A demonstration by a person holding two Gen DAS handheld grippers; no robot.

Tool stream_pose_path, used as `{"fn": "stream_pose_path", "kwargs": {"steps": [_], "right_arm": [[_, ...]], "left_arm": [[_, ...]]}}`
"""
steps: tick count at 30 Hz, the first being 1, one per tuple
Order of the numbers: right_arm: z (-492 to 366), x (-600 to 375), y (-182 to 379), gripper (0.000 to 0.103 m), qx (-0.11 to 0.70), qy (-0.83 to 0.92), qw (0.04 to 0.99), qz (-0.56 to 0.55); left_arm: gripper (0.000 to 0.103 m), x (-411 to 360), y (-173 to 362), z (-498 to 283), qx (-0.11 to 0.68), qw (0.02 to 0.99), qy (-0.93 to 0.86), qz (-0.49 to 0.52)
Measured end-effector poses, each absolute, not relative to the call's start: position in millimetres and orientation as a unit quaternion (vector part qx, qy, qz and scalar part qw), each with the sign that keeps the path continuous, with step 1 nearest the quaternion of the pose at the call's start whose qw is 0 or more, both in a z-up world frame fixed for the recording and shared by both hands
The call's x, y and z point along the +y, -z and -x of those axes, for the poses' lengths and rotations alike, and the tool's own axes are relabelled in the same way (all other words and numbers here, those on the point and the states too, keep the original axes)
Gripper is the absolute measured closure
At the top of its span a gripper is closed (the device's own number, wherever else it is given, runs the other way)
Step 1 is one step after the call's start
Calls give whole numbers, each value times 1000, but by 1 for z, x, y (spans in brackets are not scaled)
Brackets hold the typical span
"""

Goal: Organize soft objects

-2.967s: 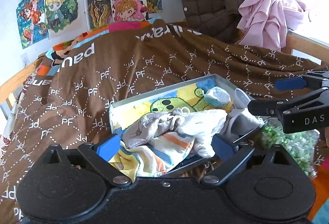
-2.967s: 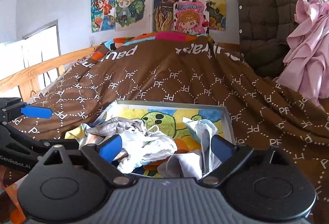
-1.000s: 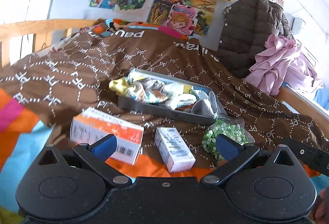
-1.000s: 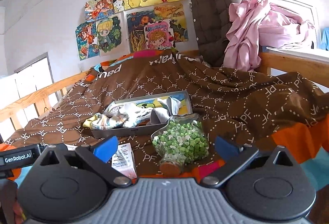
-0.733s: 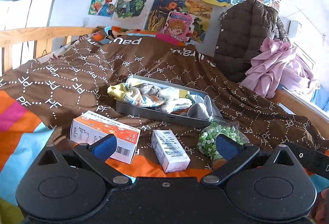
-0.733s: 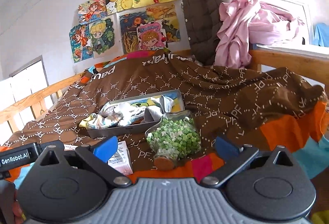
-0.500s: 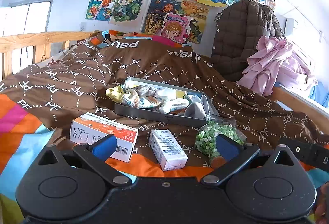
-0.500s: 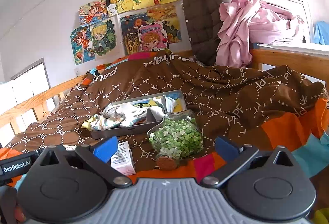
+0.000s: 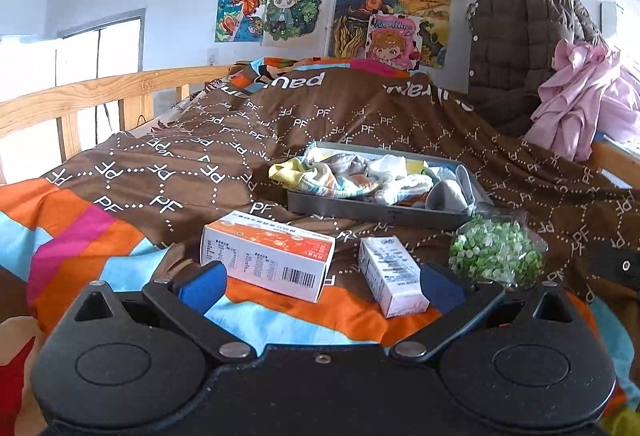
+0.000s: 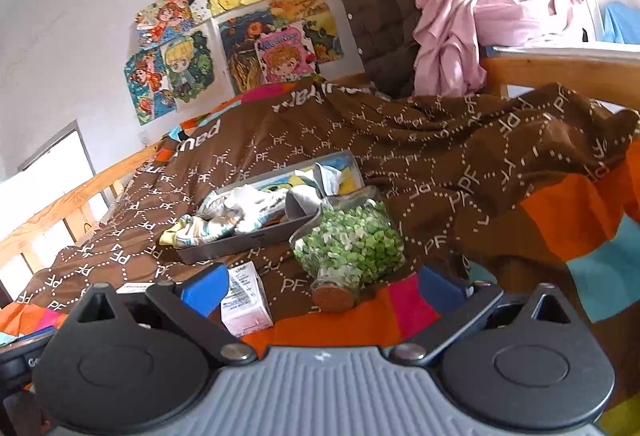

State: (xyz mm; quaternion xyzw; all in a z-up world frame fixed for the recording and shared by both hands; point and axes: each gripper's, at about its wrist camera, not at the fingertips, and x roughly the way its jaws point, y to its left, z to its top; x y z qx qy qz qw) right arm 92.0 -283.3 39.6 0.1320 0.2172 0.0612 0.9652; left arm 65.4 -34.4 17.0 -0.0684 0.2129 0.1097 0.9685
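A grey tray (image 9: 372,211) sits on the brown bedspread and holds a heap of small soft clothes (image 9: 352,177); it also shows in the right wrist view (image 10: 240,240) with the clothes (image 10: 240,209) inside. My left gripper (image 9: 320,282) is open and empty, well back from the tray, near the bed's front edge. My right gripper (image 10: 320,284) is open and empty, also back from the tray, tilted.
An orange and white box (image 9: 268,256), a small white box (image 9: 390,282) and a jar of green pieces (image 9: 496,254) lie in front of the tray. A brown jacket (image 9: 520,47) and pink cloth (image 9: 580,95) hang at the back right. Wooden rail (image 9: 80,95) at left.
Both grippers have drawn back from the tray, which was close under them three seconds ago. The right wrist view has tilted in the last half second. Both stay open and empty.
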Motion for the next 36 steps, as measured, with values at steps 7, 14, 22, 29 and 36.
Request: {"fn": "stream_pose_path", "kwargs": {"steps": [7, 14, 22, 29, 36], "right_arm": [[-95, -281, -32, 0, 222, -59, 966, -122], [-97, -277, -26, 0, 225, -63, 965, -117], [-95, -267, -25, 0, 219, -64, 970, -82], [-95, -259, -22, 0, 209, -53, 975, -51], [-96, -256, -17, 0, 208, -56, 976, -37]], "left_arm": [[1, -33, -13, -61, 209, 970, -111, 53], [1, -32, -7, -59, 206, 971, -114, 49], [1, -33, -5, -54, 197, 973, -112, 35], [1, -31, -2, -53, 195, 972, -128, 31], [1, -34, 1, -51, 192, 973, -126, 2]]}}
